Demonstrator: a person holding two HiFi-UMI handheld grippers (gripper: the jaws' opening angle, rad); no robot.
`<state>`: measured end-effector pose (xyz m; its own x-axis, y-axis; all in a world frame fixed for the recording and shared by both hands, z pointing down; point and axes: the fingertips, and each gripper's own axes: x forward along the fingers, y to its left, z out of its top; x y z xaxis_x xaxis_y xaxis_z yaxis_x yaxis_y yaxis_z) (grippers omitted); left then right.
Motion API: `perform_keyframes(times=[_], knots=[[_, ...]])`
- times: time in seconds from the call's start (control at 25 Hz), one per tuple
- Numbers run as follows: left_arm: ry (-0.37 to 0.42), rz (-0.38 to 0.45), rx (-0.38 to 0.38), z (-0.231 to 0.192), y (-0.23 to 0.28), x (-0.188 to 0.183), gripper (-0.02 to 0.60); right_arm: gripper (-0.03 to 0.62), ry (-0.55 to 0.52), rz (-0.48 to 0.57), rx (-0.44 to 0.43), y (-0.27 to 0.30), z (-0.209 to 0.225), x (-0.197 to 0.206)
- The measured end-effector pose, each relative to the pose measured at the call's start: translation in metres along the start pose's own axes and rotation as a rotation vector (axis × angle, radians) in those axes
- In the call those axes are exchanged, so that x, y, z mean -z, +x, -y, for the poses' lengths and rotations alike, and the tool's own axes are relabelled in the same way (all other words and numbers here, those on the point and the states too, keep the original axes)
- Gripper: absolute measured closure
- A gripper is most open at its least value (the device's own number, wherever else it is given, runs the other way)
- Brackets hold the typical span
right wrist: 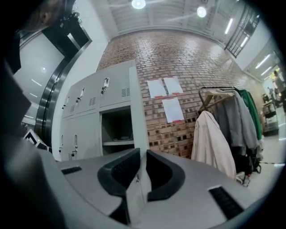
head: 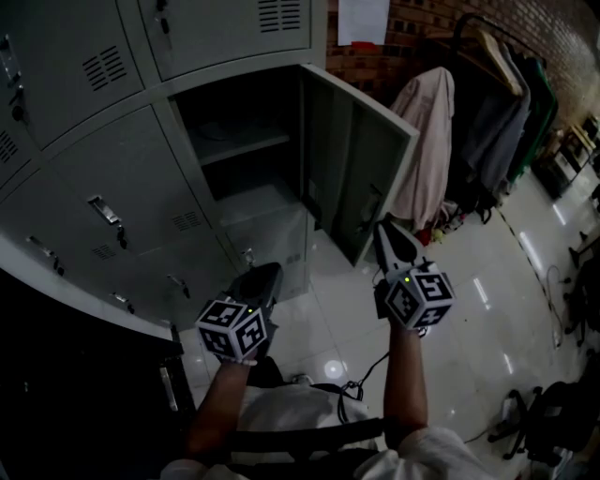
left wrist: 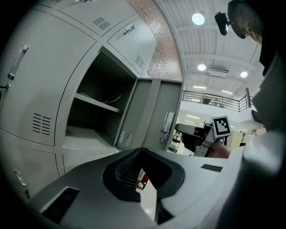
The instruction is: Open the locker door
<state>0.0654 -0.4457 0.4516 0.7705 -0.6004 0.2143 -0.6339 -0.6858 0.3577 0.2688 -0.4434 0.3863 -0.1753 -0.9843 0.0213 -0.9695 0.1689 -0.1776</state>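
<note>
Red brick (head: 431,19) backed grey metal lockers (head: 112,178); the right hand-held gripper (right wrist: 142,155) pinched the flat locker door (head: 361,159) edgewise, the left hand-held gripper (left wrist: 139,150) clenched empty.

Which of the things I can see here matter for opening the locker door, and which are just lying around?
Job: locker door, right gripper clamped on its edge, open compartment.
Just around: left gripper shut and empty, closed lockers, pale coat, posted papers.
</note>
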Motion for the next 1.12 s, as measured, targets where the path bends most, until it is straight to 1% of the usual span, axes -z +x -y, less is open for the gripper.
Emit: perform_keyframes(times=[0.04, 0.12, 0.28, 0.4, 0.68, 0.88, 1.12], knots=[[0.001, 0.000, 0.000, 0.001, 0.000, 0.000, 0.584, 0.564, 0.008, 0.003, 0.015, 0.001, 0.008, -0.001], [0.005, -0.001, -0.002, 0.001, 0.000, -0.001, 0.584, 0.581, 0.017, 0.008, 0.045, 0.003, 0.026, -0.004], [0.008, 0.001, -0.016, -0.003, -0.003, -0.001, 0.584, 0.588, 0.044, 0.011, 0.071, 0.011, 0.052, -0.009], [0.003, 0.008, -0.031, -0.005, -0.006, -0.003, 0.584, 0.588, 0.047, 0.014, 0.080, 0.013, 0.062, -0.010], [-0.008, 0.020, -0.055, -0.005, -0.015, -0.001, 0.584, 0.588, 0.035, 0.018, 0.073, 0.009, 0.050, -0.008], [-0.012, 0.040, -0.092, -0.002, -0.030, 0.002, 0.584, 0.588, 0.019, 0.023, 0.078, 0.004, 0.047, -0.009], [-0.027, 0.052, -0.127, -0.003, -0.054, 0.011, 0.584, 0.588, -0.039, 0.042, 0.089, -0.027, 0.031, -0.019]])
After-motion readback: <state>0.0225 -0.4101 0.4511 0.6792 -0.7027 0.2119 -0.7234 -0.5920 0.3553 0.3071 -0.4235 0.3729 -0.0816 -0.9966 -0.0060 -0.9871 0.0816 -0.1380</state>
